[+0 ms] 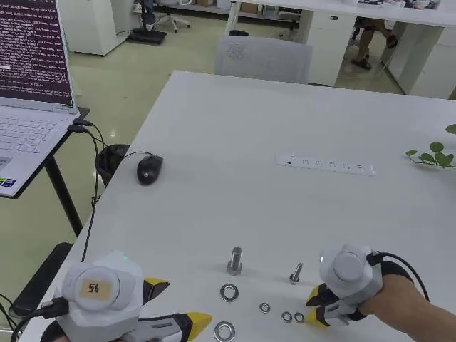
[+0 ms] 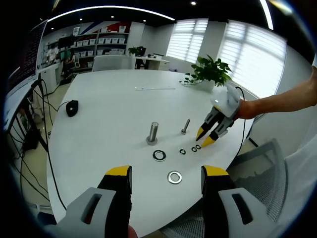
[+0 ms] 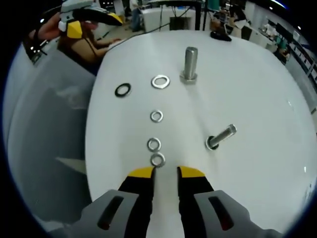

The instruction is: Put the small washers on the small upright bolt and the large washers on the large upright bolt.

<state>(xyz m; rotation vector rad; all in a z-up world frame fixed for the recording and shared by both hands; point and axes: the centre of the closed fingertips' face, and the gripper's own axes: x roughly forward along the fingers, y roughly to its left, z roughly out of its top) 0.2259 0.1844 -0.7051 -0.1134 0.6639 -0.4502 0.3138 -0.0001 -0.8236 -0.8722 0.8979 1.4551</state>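
Near the front edge of the worktop (image 1: 214, 157) everything for the job sits in one small cluster. Both bolts stand upright side by side, the large bolt (image 1: 234, 261) on the left and the small bolt (image 1: 296, 273) to its right, and neither carries a washer yet. Three small washers (image 3: 156, 116) lie flat in a loose row in front of the small bolt. Two large washers (image 1: 229, 292) lie in front of the large bolt, one behind the other.

The right gripper (image 3: 167, 172) is down low over the worktop, its jaws a narrow way apart with nothing between them. The nearest small washer (image 3: 157, 159) lies flat just ahead of its tips, a touch toward its left jaw. The small bolt is near, ahead and off to the right of that line. The left gripper (image 2: 166, 171) hangs with jaws wide apart and empty, the nearer large washer (image 2: 174, 177) just ahead between them.

I'd say the right gripper is the one placed to start, by closing on that nearest small washer. Being thin and flat, it may be awkward to lift off the surface
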